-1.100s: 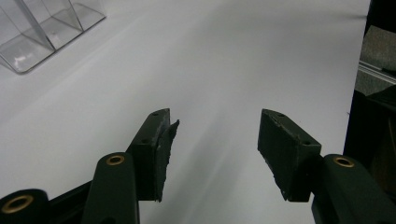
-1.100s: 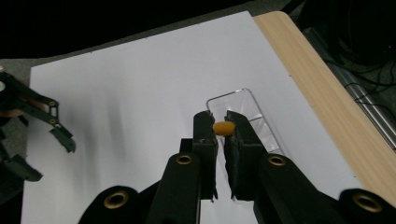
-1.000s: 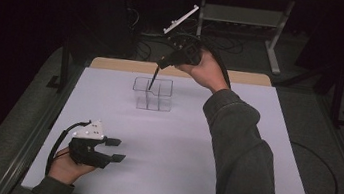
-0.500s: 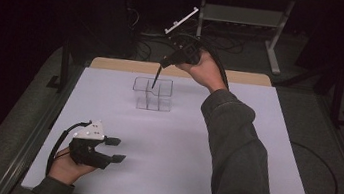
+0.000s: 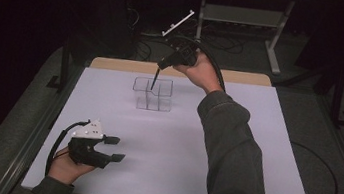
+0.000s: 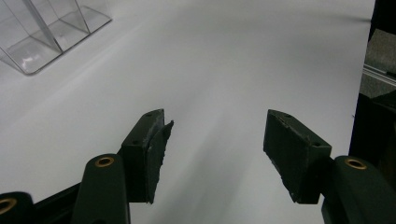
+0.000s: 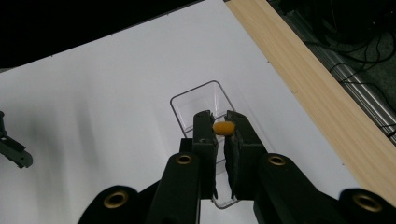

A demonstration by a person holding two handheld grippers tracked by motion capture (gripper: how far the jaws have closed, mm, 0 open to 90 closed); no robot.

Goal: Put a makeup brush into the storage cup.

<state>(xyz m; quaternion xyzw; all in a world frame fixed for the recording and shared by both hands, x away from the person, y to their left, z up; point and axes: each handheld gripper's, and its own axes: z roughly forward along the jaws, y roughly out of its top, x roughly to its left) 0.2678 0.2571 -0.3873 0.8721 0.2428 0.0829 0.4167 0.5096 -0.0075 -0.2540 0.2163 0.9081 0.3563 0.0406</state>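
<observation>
right gripper point(image 7: 219, 122): jaws nearly shut on a small orange piece point(image 7: 223, 127), pinched right at the tips; in the high view the gripper point(image 5: 153, 85) points steeply down, held in the person's right hand point(image 5: 197, 70).
orange piece: held above the clear divided tray point(image 7: 211, 97), over the tray's far-left compartment as the high view shows it; whether it touches the tray floor cannot be told.
clear divided tray: stands toward the far side of the white table sheet point(image 5: 194, 145), a little left of centre, well apart from the left gripper point(image 5: 112, 148).
left gripper: jaws apart with nothing between them, and they have just been opening wider; it rests low near the front left corner of the sheet, held in the left hand point(image 5: 66, 166).
what the right gripper view adds: the orange piece itself, which is too small to make out from above, and the light wooden strip point(image 7: 317, 88) beside the sheet.
what the left gripper view adds: the worn, ragged edge of one pad point(image 6: 159, 149), bare sheet between the pads, and a corner of the tray point(image 6: 42, 32) at upper left.
what the high view adds: both forearms, the grey sleeve point(image 5: 237, 161), and the black cable point(image 5: 214, 67) looping from the right gripper.
writing: no brand, label or lettering can be read.
</observation>
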